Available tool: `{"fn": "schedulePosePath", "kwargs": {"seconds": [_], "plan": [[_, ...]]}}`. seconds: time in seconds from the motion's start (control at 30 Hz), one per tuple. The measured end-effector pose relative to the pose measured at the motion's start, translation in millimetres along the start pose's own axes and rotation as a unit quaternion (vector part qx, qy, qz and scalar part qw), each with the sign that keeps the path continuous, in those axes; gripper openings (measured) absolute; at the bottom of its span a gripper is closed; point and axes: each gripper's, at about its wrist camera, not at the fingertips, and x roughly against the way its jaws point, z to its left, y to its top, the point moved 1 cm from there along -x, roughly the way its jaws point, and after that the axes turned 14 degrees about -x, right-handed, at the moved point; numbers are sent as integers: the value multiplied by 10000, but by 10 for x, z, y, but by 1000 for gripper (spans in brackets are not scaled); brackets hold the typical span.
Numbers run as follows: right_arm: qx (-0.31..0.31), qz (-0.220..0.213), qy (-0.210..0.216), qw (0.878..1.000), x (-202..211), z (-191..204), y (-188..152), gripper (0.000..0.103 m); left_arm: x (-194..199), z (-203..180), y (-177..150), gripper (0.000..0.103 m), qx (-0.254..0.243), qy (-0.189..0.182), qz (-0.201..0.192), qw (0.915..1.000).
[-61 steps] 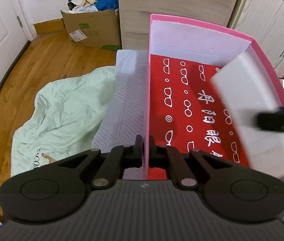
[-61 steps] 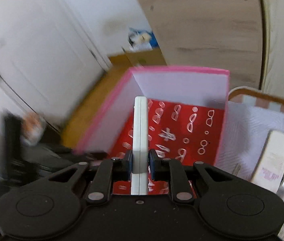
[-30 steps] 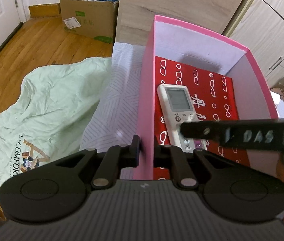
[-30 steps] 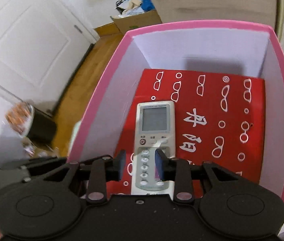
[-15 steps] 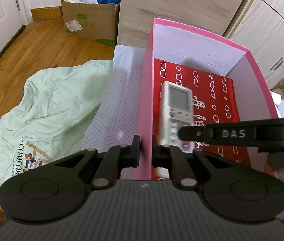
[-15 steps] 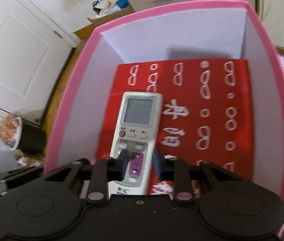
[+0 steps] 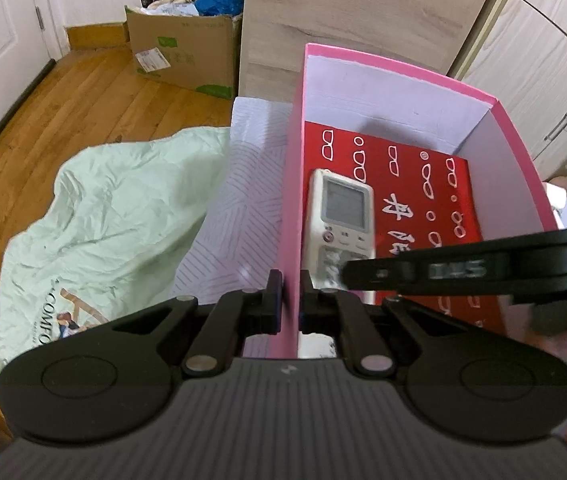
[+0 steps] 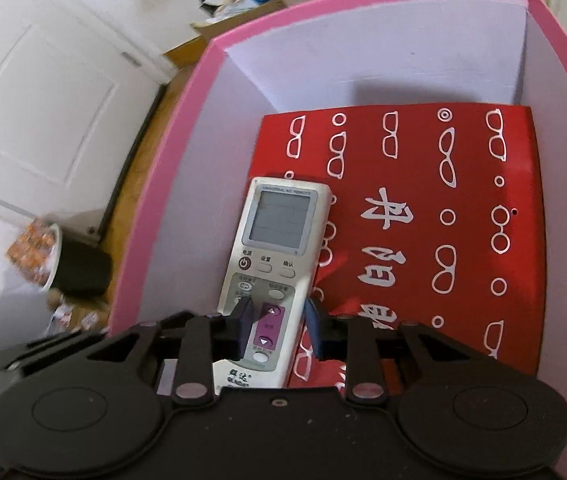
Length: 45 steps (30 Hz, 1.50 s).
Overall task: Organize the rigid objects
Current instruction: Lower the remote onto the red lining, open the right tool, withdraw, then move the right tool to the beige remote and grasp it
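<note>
Both right fingers (image 8: 243, 324) straddle the remote (image 8: 273, 276).

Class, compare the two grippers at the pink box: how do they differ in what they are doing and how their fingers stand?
The left gripper is shut on the pink box, pinching its side wall; the right gripper grips nothing. The left gripper's fingers sit almost together, one either side of the wall; the right gripper's fingers stand apart above the remote control, which lies in the box, and have just been opening. Both are black and point down at the box.
</note>
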Motion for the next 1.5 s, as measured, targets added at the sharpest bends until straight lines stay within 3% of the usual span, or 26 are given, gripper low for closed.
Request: {"fn": "schedulePosePath", "kwargs": {"seconds": [0.27,0.4,0.53,0.67,0.83,1.0,1.23,1.4,1.5], "plan": [[678,-894,636,9916,1037,-109,-126,36,-2,14,17,6,-10,-9,42,10000],[1014,-1421,474,9835,1513,-313,-238,37,-9,9,26,6,-54,-6,51,10000],[1027,-1656,90,9808,1719,-635,-240,38,-36,-24,0,6,-189,55,87,9998],[768,-1697,-411,9816,1663,-1046,-152,44,-48,29,38,6,22,5,117,9999],[129,-1381,-827,9869,1368,-1551,11,44,-58,46,43,6,163,7,132,9998],[-324,-1165,-876,9888,1288,-1870,57,44,-67,19,62,6,129,94,98,9998],[-782,-828,-752,9906,1065,-1959,142,47,-54,22,63,6,117,81,63,9999],[-645,-919,-1040,9882,982,-1795,163,58,-47,21,47,6,73,84,50,9999],[-576,-913,-1311,9855,942,-1713,152,59,-53,20,40,6,69,79,54,9999]]}}
